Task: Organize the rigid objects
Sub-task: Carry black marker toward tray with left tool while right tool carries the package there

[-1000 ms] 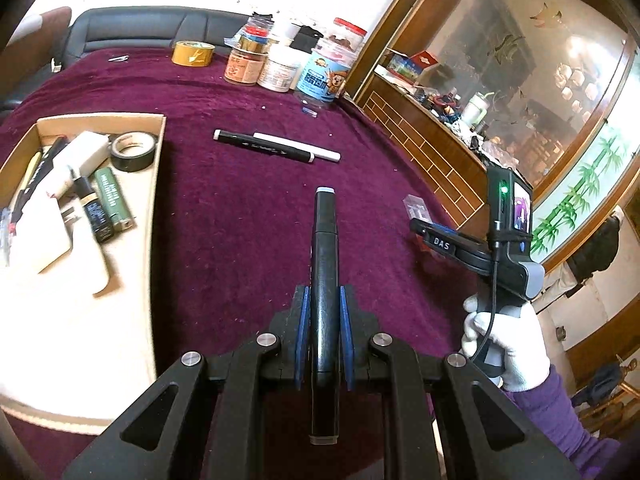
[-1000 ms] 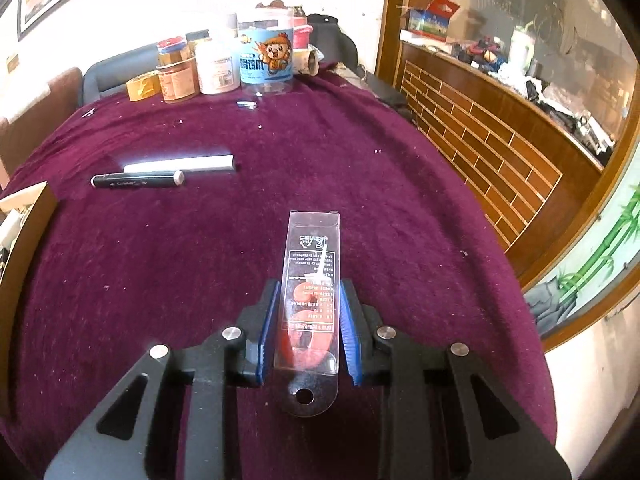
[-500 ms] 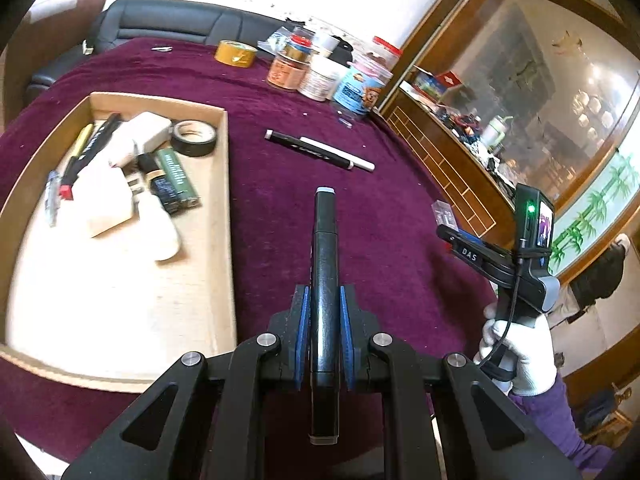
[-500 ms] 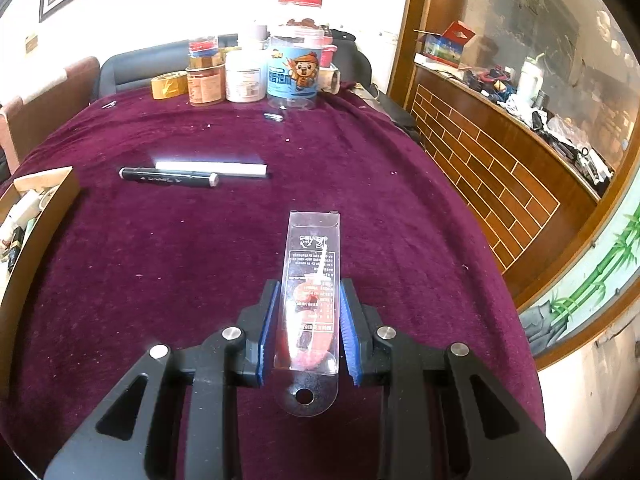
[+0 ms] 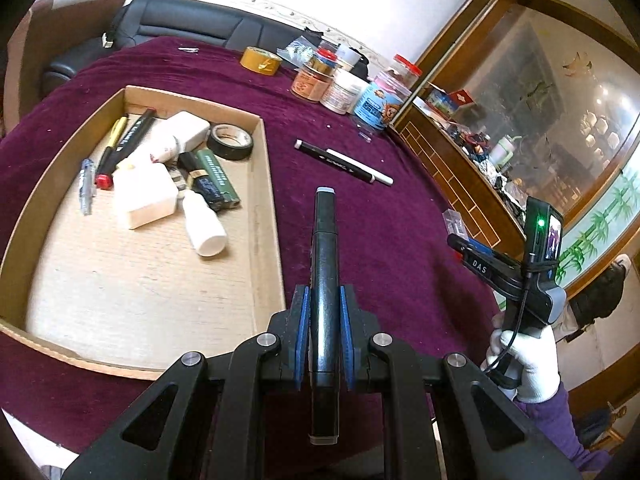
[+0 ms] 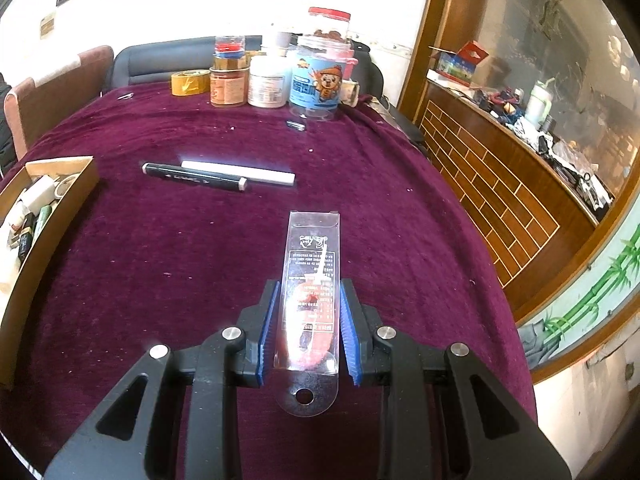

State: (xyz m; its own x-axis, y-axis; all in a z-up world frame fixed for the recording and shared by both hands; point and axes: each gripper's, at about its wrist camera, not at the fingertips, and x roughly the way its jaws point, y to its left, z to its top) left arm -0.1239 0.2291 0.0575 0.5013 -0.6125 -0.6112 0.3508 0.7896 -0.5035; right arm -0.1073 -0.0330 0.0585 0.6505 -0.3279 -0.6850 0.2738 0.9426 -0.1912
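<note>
My left gripper point(image 5: 324, 336) is shut on a black marker point(image 5: 325, 264) with a grey tip, held above the purple cloth just right of the cardboard tray point(image 5: 264, 216). The tray holds pens, white blocks, a black tape roll point(image 5: 232, 142) and green batteries. My right gripper point(image 6: 308, 328) is shut on a clear plastic packet point(image 6: 312, 280) with a red item inside, above the cloth; it also shows in the left wrist view point(image 5: 476, 256). A black marker point(image 6: 194, 177) and a white pen point(image 6: 240, 172) lie side by side on the cloth.
Jars and a cartoon-labelled container point(image 6: 320, 80) stand with a yellow tape roll point(image 6: 190, 82) at the table's far edge. A wooden brick-pattern counter point(image 6: 500, 184) runs along the right. The tray's corner point(image 6: 60, 176) is at the left in the right wrist view.
The left gripper has moved back and left with the marker, so the tray now fills the view's left. The right gripper has drawn back slightly with the packet.
</note>
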